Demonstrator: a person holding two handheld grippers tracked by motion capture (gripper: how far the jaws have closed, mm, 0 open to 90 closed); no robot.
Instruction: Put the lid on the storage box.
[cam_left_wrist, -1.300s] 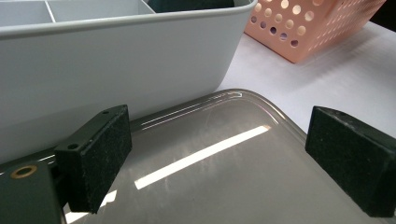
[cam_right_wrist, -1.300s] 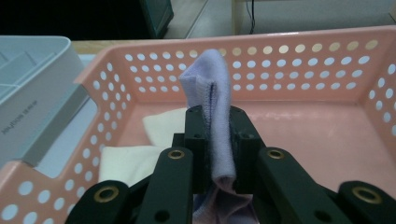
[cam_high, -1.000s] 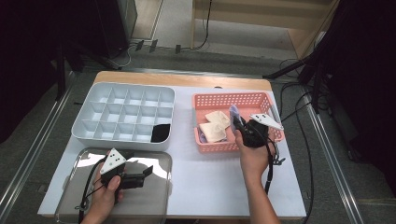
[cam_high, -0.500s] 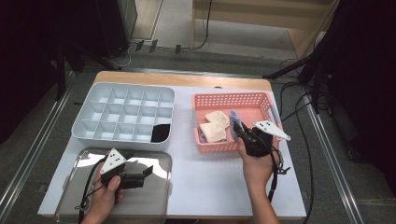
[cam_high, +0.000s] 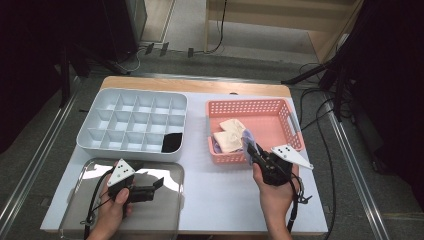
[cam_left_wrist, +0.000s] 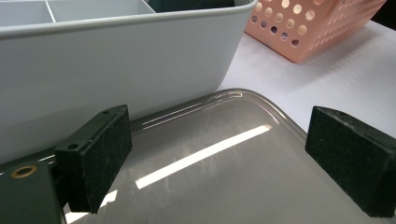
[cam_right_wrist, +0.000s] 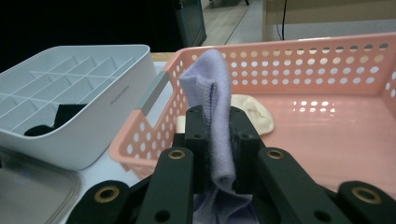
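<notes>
In the high view, one dark sock (cam_high: 172, 142) is seen lying in a near compartment of the grey divided box (cam_high: 98, 112), so a first item appears already sorted. Two cream socks (cam_high: 230, 135) are left in the pink basket (cam_high: 296, 131). The right gripper (cam_high: 252, 150) is held at the basket's near edge with a purple sock (cam_high: 247, 138) pinched at its tip. The left gripper (cam_high: 158, 183) is held low over the metal tray (cam_high: 170, 172).

In the left gripper view, the jaws are seen standing wide apart with nothing between them, above the tray's bare surface (cam_left_wrist: 224, 186), beside the box wall (cam_left_wrist: 116, 65).

In the right gripper view, the purple sock (cam_right_wrist: 212, 102) is clamped upright between the nearly closed jaws, its top standing above them and its tail hanging below. Carrying it over to the box is judged to be what remains, then the cream socks.
</notes>
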